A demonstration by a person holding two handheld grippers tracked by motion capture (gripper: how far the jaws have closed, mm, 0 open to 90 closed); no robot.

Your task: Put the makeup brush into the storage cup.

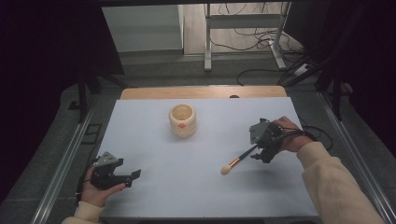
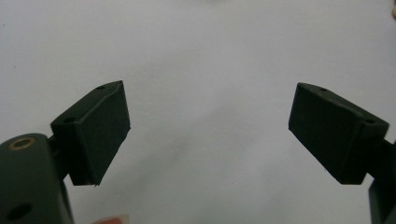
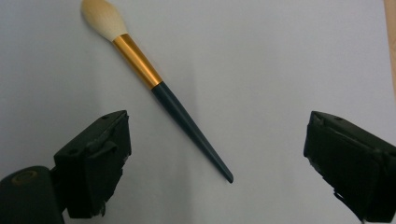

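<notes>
On the pale sheet-covered table (image 1: 154, 196), the slim gold-banded dark-handled makeup brush (image 1: 239, 158) lay right of centre before the wide-open right gripper (image 1: 259, 157), and could roll if nudged; the left gripper (image 1: 134, 177) gaped empty at lower left.

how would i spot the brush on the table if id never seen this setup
On the white table, look right of the cream cup, just by the right gripper. The brush lies flat there: dark handle, gold band, pale bristle tip, the one long thin thing.

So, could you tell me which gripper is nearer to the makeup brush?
The right gripper: it hovers open right at the makeup brush handle's tip. The left gripper rests open far across the table from it, near the front left corner.
</notes>
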